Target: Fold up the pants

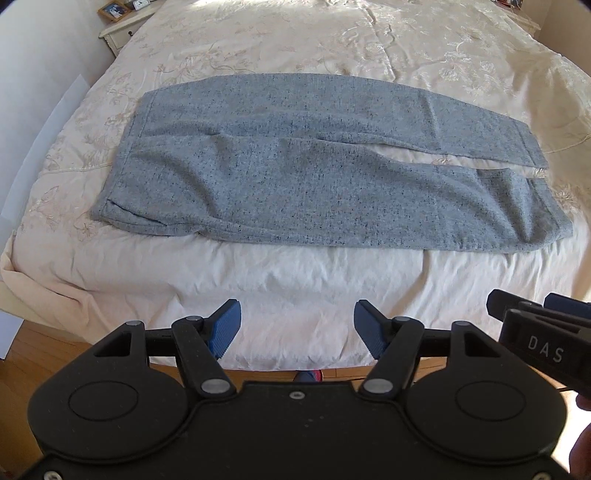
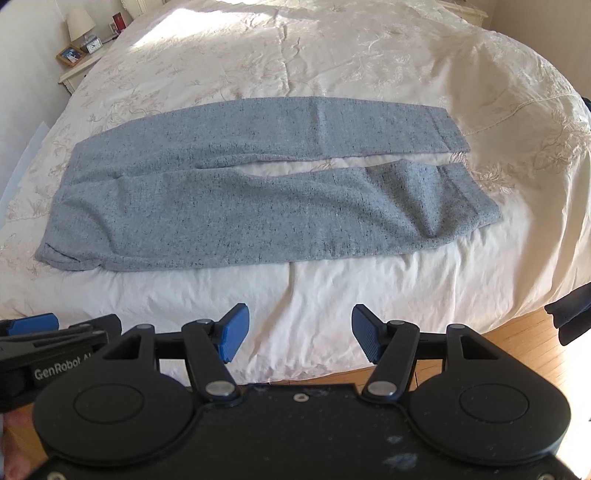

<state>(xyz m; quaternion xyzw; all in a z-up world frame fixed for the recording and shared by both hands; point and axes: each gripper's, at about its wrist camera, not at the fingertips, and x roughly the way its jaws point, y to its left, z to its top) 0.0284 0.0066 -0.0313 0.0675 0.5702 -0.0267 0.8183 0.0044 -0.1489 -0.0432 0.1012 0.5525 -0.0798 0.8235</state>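
Two pairs of tongs hover side by side over the near edge of the bed (image 1: 295,273), and neither one has a grip on anything. The left gripper (image 1: 297,326) stands with its blue pads (image 1: 225,326) spread wide, only wrinkled cream sheet between them. The right gripper (image 2: 300,332) matches it, jaws wide apart and empty, its ribbed fingertips (image 2: 365,338) well short of the cloth.

Ahead of both pairs lie the grey pants (image 1: 295,173), flat on the embroidered cream bedspread (image 2: 369,55), stretched crosswise. The waistband sits ahead and to the left of the left tongs, the leg cuffs ahead and to the right of the right tongs. The two legs lie almost parallel, one beyond the other, with a thin sliver of bedspread showing between them toward the cuffs. The nearer leg has soft ripples near its cuff end.

Well beyond the pants, far off to the left, a nightstand (image 2: 72,75) carries a lamp (image 2: 80,24) and a framed picture (image 2: 70,54). Beneath the tongs, below the bed's edge, wooden floor (image 2: 517,347) shows.
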